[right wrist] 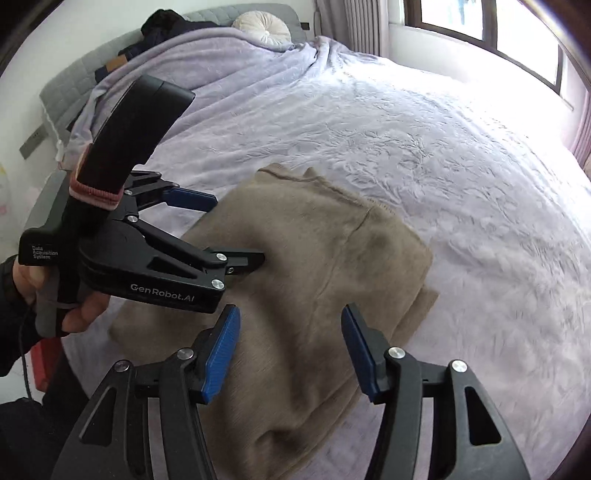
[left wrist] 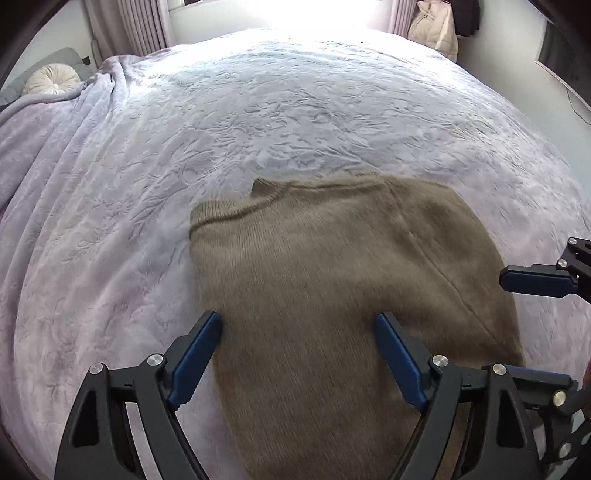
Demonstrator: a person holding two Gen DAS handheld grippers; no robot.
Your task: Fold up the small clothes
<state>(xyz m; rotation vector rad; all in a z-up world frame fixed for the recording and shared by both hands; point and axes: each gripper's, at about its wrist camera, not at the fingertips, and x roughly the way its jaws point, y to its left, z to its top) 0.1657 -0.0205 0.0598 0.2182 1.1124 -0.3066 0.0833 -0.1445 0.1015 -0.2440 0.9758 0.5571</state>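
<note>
Sweater below spread fingers

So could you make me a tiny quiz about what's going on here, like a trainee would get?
1. True or false: the left gripper is clamped on the beige sweater.
2. What does the sweater lie on? A) a wooden table B) a lavender bedspread C) a tiled floor
3. Fill in: in the right wrist view, the round cream cushion sits near the bed's ____.

Key: 1 false, both it and the right gripper are open above the sweater; 2 B; 3 headboard.
</note>
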